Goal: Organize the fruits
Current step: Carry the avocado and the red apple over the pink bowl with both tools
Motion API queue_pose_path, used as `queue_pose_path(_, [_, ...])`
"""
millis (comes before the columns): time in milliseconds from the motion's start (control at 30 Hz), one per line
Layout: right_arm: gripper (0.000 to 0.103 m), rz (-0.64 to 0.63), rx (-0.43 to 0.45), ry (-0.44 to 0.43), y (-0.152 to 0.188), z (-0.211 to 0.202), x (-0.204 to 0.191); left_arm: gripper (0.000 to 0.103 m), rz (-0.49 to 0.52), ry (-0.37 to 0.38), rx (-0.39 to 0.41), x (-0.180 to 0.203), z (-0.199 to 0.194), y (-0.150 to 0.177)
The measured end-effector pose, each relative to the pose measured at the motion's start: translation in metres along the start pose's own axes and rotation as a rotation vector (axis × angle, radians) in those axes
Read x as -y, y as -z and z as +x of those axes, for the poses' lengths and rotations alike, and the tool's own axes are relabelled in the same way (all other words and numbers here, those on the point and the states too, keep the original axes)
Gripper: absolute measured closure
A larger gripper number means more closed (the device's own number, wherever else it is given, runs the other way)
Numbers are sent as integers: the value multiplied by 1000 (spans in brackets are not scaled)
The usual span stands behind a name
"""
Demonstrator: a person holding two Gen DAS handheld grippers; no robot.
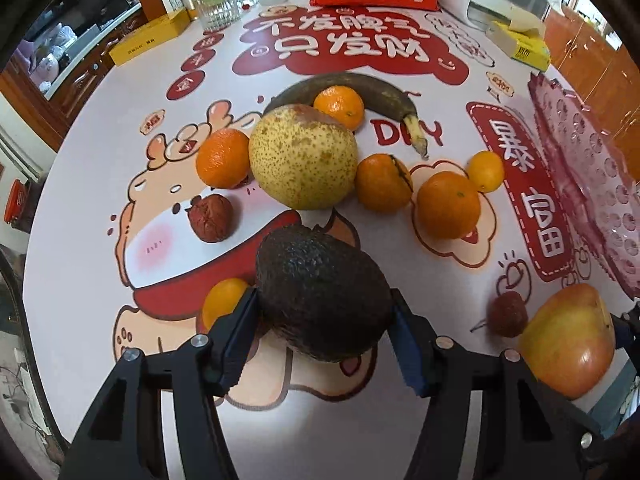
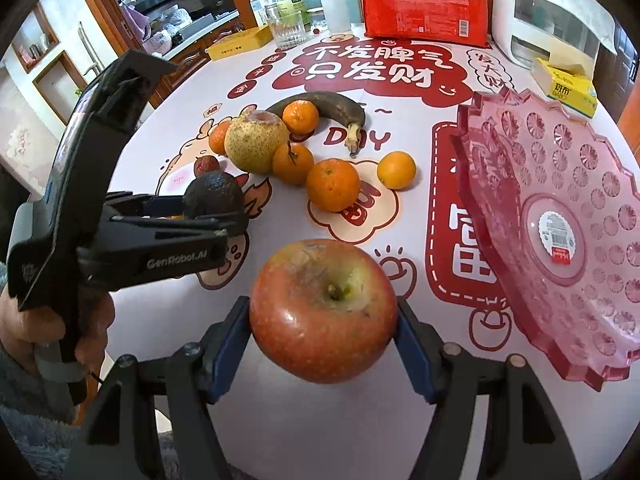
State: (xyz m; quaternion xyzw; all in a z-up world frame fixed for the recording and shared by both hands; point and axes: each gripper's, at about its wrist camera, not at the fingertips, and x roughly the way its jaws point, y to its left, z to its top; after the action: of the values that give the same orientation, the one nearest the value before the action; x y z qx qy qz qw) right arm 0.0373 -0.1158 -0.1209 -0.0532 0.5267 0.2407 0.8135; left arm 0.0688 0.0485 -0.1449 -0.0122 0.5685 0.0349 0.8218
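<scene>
My left gripper (image 1: 323, 299) is shut on a dark avocado (image 1: 320, 280), its blue pads pressing both sides just above the table. In the right wrist view that gripper (image 2: 216, 216) and avocado (image 2: 214, 198) are at the left. My right gripper (image 2: 324, 314) is shut on a red apple (image 2: 324, 308), also seen at the lower right as the apple (image 1: 568, 340). A pink plastic plate (image 2: 560, 220) stands tilted on the right. On the table lie a pear (image 1: 304, 156), a dark banana (image 1: 360, 88), several mandarins (image 1: 448, 204) and two small red fruits (image 1: 210, 218).
A small orange (image 1: 224, 300) sits just left of my left finger. At the back stand a red packet (image 2: 424, 4), a glass (image 2: 286, 26), a bottle, yellow boxes (image 2: 240, 42) and a white appliance (image 2: 540, 12). A hand (image 2: 60, 320) holds the left gripper.
</scene>
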Motion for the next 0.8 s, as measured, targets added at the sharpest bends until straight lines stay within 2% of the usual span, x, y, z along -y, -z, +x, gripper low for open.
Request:
queue_pose_path(200, [34, 4, 36, 6, -6, -14, 3, 42, 19, 4, 84, 7, -35, -4])
queue_pose_path(300, [34, 17, 72, 12, -10, -27, 8, 42, 45, 8, 144, 17, -58, -15])
queue_pose_path(433, [34, 46, 130, 33, -17, -50, 19, 42, 91, 49, 214, 40, -87, -35])
queue_pose_path(600, [34, 113, 205, 110, -24, -78, 54, 42, 176, 124, 274, 85, -107, -57])
queue_pose_path(800, [34, 216, 230, 297, -21, -91, 117, 42, 270, 216, 286, 149, -101, -78])
